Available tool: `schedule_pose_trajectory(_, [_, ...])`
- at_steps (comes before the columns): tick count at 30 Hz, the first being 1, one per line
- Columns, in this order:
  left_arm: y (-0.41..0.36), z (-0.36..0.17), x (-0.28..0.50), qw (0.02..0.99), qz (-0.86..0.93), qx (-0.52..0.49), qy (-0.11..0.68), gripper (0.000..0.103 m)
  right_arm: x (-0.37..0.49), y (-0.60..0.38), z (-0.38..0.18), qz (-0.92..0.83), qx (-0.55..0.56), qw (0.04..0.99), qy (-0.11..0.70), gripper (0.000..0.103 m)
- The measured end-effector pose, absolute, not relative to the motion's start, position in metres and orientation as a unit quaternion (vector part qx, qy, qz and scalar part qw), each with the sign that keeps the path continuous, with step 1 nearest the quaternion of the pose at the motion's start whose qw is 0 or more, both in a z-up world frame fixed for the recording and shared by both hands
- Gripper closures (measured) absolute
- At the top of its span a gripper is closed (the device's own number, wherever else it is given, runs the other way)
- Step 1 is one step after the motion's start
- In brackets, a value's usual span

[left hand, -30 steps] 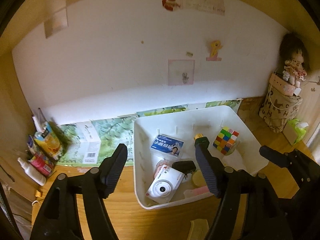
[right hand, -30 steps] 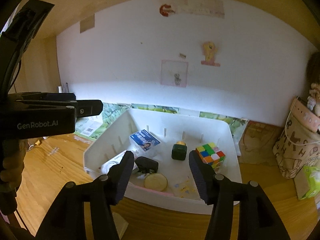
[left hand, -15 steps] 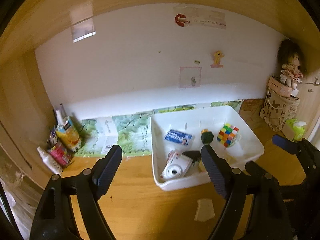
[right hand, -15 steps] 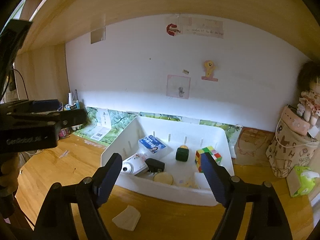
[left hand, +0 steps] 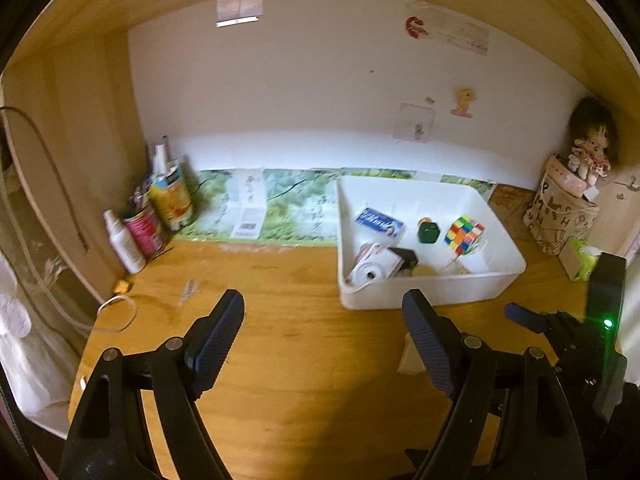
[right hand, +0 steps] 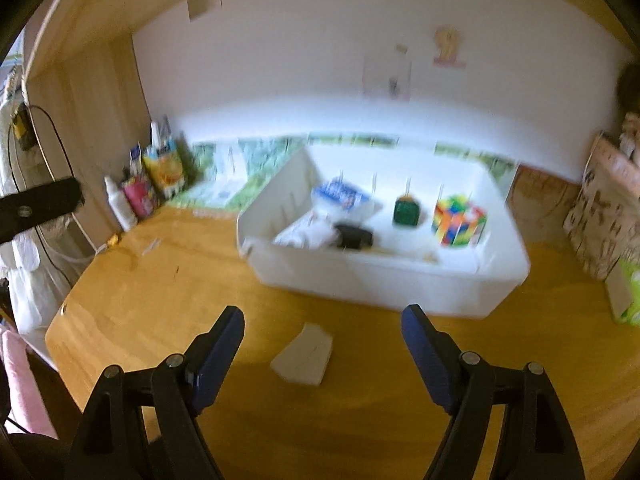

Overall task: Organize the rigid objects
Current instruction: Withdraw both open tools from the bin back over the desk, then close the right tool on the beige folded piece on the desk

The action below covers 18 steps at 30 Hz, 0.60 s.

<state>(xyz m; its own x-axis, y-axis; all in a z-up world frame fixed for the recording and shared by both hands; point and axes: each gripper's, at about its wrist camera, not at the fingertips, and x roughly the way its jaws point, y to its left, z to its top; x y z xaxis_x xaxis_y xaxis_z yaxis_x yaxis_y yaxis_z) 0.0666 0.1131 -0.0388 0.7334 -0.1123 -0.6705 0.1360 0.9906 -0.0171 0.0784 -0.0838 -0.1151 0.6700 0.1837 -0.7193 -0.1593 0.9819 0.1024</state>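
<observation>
A white bin (left hand: 432, 296) sits on the wooden desk and also shows in the right wrist view (right hand: 384, 280). It holds a colourful cube (left hand: 464, 234), a dark green block (left hand: 428, 232), a blue box (left hand: 378, 222), a white camera (left hand: 374, 268) and a black adapter (left hand: 406, 258). My left gripper (left hand: 324, 336) is open and empty, well in front of the bin. My right gripper (right hand: 322, 340) is open and empty above a white scrap of paper (right hand: 304, 356) on the desk.
Bottles and cans (left hand: 152, 220) stand at the back left corner. A patterned bag (left hand: 560, 216) with a doll (left hand: 590, 148) and a green tissue pack (left hand: 582, 258) are at the right. A cable (left hand: 116, 312) lies at the left desk edge.
Both grippers have pulled back and up from the bin, which now looks smaller and farther. Both stay open. The paper scrap has come into view.
</observation>
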Motion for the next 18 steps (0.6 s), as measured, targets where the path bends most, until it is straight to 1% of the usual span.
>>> schedule_pose_trajectory(8, [0.134,-0.042,0.060,0.931,-0.046,0.018,0.362,0.019,0.097,-0.065,-0.146,0.100,0.030,0.875,0.473,0.022])
schedule_pose_trajectory(18, [0.156,-0.052,0.070,0.924,-0.030,0.019,0.381,0.019,0.122,-0.055,-0.190,0.074,0.070,0.816,0.568,0.022])
